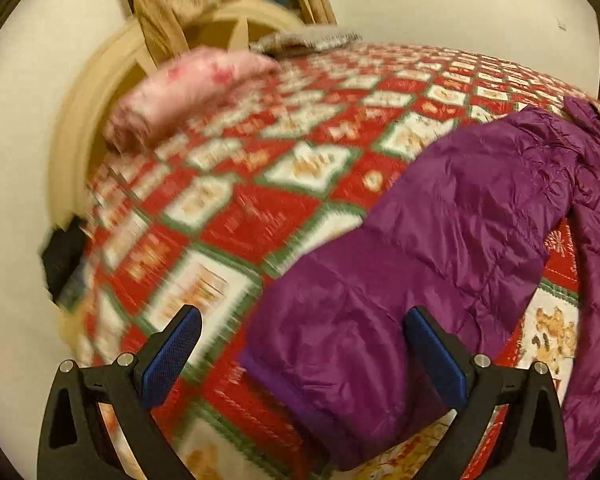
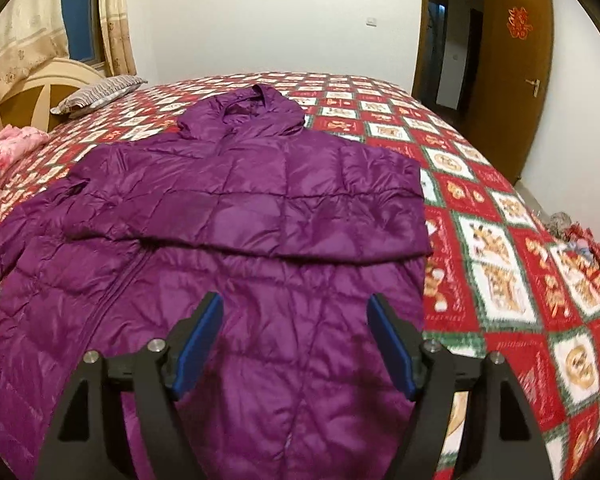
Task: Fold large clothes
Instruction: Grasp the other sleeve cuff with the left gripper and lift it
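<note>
A purple hooded puffer jacket (image 2: 228, 240) lies spread on the red patterned bedspread (image 2: 500, 240), hood (image 2: 244, 116) at the far end. One sleeve (image 2: 320, 216) is folded across the chest. My right gripper (image 2: 296, 336) is open and empty, hovering above the jacket's lower body. In the left wrist view the other sleeve (image 1: 420, 248) stretches out over the bedspread (image 1: 228, 208), its cuff (image 1: 284, 384) near the bed's edge. My left gripper (image 1: 302, 344) is open and empty, just above that cuff, with the cuff between the blue pads.
A pink folded blanket (image 1: 188, 88) and a striped pillow (image 2: 100, 94) lie at the head of the bed by the cream headboard (image 2: 40, 84). A brown door (image 2: 516, 80) stands open at the right. Curtains (image 2: 116, 16) hang behind.
</note>
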`<state>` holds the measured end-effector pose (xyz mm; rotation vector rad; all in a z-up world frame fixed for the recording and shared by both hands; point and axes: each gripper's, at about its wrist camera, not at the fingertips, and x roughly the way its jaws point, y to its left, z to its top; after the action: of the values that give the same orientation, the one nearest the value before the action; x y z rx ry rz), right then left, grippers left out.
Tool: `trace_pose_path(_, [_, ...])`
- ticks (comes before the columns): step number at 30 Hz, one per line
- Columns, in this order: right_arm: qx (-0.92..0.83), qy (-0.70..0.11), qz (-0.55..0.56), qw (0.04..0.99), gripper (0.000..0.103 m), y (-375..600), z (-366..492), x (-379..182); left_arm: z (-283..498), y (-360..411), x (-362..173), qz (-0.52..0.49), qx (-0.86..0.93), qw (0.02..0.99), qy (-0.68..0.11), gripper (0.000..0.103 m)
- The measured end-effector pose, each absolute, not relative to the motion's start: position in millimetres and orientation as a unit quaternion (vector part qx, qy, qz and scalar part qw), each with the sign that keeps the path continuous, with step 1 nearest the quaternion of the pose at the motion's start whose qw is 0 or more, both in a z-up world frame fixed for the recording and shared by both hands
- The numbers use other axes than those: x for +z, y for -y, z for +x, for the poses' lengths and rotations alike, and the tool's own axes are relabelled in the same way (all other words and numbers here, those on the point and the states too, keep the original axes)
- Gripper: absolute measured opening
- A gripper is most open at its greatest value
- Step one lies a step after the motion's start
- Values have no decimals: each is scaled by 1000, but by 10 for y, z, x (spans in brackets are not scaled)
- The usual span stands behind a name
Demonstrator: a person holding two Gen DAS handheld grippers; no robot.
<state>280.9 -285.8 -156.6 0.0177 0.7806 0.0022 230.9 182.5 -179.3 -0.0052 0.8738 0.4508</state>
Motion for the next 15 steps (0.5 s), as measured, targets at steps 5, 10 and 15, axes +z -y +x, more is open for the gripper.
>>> trace_pose_path(5, [-3,-372,-6,928,77,2824,2604,-1610,2460,-1763,-1836,-37,168,886,-431,29])
trace_pose_path(10, [-33,-345,1,938,77,3102,2519,-1515,2688,-1765,-1285,-13,187,907,-377,9])
trace_pose_path(15, [-70,-327,27,942,77,3456,2570,-1450,2966,-1564,-527,24,190,932,-306,8])
